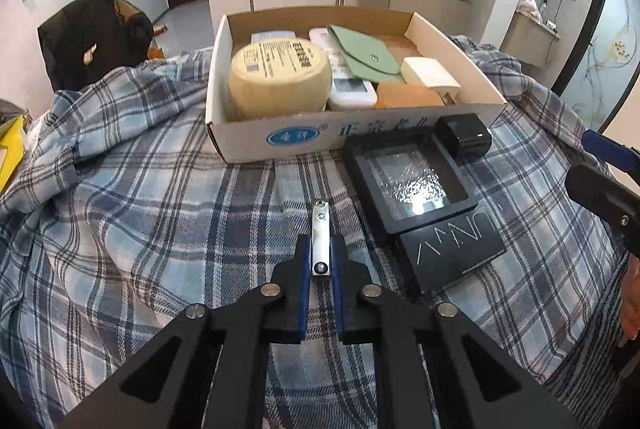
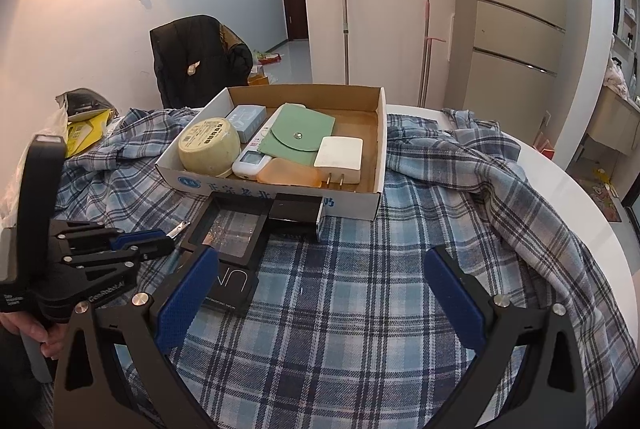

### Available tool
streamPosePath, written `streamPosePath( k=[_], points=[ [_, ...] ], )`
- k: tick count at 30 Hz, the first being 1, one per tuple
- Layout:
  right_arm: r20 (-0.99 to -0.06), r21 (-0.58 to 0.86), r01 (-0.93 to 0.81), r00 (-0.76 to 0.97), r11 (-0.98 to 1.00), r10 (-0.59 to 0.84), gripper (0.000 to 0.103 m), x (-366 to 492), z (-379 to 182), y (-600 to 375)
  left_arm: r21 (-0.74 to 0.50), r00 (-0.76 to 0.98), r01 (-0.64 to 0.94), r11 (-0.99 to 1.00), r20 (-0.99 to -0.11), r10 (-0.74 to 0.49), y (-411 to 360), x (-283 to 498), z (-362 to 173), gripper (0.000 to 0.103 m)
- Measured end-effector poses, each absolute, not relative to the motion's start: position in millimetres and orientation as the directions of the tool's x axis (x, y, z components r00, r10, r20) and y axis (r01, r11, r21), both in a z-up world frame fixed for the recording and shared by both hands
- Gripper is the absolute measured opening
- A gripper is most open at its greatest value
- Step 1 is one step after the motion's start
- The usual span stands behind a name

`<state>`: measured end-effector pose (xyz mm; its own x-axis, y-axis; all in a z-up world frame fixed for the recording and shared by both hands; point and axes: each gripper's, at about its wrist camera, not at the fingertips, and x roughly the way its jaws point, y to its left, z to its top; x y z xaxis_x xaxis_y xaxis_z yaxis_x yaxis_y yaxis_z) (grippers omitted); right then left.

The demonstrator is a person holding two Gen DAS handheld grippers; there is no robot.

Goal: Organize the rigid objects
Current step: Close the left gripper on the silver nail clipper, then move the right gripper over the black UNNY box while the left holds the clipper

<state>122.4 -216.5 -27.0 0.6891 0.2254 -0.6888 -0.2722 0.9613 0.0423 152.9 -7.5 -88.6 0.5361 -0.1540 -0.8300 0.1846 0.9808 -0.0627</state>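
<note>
The left gripper (image 1: 321, 265) has its blue-padded fingers (image 1: 305, 261) drawn in narrow on a metal nail clipper (image 1: 321, 229), clamping its near end from both sides while the far end juts out ahead of the fingertips above the plaid cloth (image 1: 140, 229) that covers the counter. The right gripper (image 2: 320, 293) hovers with its fingers (image 2: 188, 293) spread wide and nothing between them but cloth. Just right of the clipper lies a flat black box with pale lettering (image 1: 452, 249), and touching its far edge is a black frame case with a clear film window (image 1: 412, 181). Beyond that, a small black box (image 1: 464, 135) sits against the front wall of an open cardboard box (image 1: 280, 137), which holds a roll of yellowish tape (image 1: 280, 81), a white remote (image 1: 352, 91), a green pouch (image 1: 364, 49), a white charger (image 1: 430, 75) and an orange case (image 1: 408, 95).
</note>
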Motion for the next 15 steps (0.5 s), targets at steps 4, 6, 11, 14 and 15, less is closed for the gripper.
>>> streamPosePath(
  k=[4, 6, 11, 14, 15],
  points=[
    [-0.684, 0.046, -0.275, 0.692, 0.96, 0.231, 0.102, 120.1, -24.5, -217.2, -0.03, 0.548, 0.176, 0.984, -0.827, -0.123, -10.5, 148.7, -88.8, 0.01],
    [-0.676, 0.045, -0.273, 0.7, 0.961, 0.23, 0.102, 118.2, -21.7, -217.2, -0.035, 0.557, 0.152, 0.988, -0.823, -0.115, -6.5, 146.6, -86.6, 0.01],
    [-0.68, -0.001, -0.244, 0.711, 0.97, 0.178, 0.102, 123.2, -13.2, -210.7, -0.123, 0.522, 0.056, 0.991, -0.843, -0.134, 19.1, 147.4, -87.3, 0.01],
    [-0.729, 0.067, -0.256, 0.648, 0.964, 0.222, 0.102, 128.8, -12.4, -202.1, -0.124, 0.527, 0.044, 0.991, -0.84, -0.128, 21.2, 147.9, -87.7, 0.01],
    [-0.752, 0.094, -0.249, 0.617, 0.964, 0.233, 0.1, 130.9, -14.5, -198.1, -0.107, 0.532, 0.047, 0.993, -0.839, -0.116, 18.6, 147.6, -88.0, 0.01]
  ],
)
